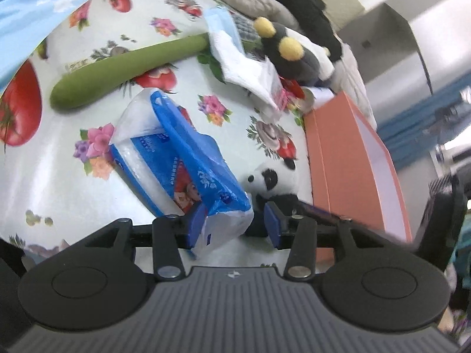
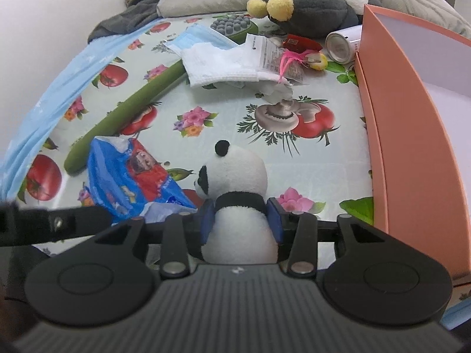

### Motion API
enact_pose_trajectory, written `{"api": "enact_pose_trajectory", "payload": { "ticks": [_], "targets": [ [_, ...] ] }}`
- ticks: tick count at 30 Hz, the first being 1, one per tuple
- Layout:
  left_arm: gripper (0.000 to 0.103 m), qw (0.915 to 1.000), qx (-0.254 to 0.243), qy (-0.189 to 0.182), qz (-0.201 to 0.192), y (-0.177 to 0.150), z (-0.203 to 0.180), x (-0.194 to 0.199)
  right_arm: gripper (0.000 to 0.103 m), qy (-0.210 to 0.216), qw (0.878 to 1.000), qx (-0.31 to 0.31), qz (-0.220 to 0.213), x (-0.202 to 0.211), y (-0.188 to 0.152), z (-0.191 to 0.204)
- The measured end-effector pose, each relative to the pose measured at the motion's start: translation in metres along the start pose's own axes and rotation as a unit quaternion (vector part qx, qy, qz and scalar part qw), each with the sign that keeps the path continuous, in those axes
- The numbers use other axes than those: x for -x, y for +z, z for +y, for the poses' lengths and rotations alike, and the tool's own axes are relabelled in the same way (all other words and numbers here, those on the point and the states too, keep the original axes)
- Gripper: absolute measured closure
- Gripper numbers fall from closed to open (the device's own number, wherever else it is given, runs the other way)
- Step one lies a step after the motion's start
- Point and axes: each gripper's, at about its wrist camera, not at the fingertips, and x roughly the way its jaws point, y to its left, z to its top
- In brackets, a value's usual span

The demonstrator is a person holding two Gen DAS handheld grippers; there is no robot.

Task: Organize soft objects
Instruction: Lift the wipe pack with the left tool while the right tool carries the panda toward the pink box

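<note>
A panda plush (image 2: 235, 173) sits upright on the flowered tablecloth (image 2: 206, 94), facing left, just left of an orange box (image 2: 412, 147). My right gripper (image 2: 241, 220) is shut on its body, one blue pad against each side under the black arms. In the left wrist view a blue tissue pack (image 1: 182, 158) lies on the cloth. Its near end reaches between the pads of my open left gripper (image 1: 234, 219): it lies against the left pad, and a gap separates it from the right one. The panda (image 1: 269, 181) stands just beyond that right pad.
A long green plush (image 1: 123, 64) lies across the cloth behind the tissue pack. Farther back are a white cloth (image 2: 223, 64), a blue face mask (image 2: 203, 36), a grey plush with yellow pompoms (image 2: 312, 11) and a tipped can (image 2: 343, 47). The box's orange wall (image 1: 353, 161) bounds the right side.
</note>
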Motion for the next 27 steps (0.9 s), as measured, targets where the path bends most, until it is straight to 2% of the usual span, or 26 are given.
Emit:
{"api": "enact_pose_trajectory", "payload": {
  "ticks": [2,5,13,16,18,27],
  "targets": [
    [0.051,0.9998,0.02,0.006,-0.004,0.001,0.0,-0.001,0.05,0.01,1.0,-0.002,-0.004,0.001,-0.002,-0.002],
    [0.046,0.999,0.039,0.014,-0.013,0.004,-0.002,-0.001,0.05,0.008,1.0,0.004,-0.011,0.002,-0.006,-0.005],
    [0.045,0.996,0.066,0.049,-0.034,0.011,-0.011,-0.009,0.048,0.009,0.998,0.046,-0.029,-0.001,-0.007,-0.002],
    [0.045,0.9944,0.073,0.062,-0.044,0.012,-0.012,-0.009,0.05,0.007,0.999,0.042,-0.017,-0.007,-0.008,-0.001],
    [0.045,0.9931,0.078,0.07,-0.053,0.014,-0.014,-0.008,0.056,0.013,0.999,0.034,-0.011,-0.008,-0.009,-0.001],
    [0.046,0.9898,0.045,0.124,-0.054,0.014,-0.024,-0.02,0.059,0.034,0.999,0.019,-0.006,-0.003,-0.013,-0.001]
  ]
}}
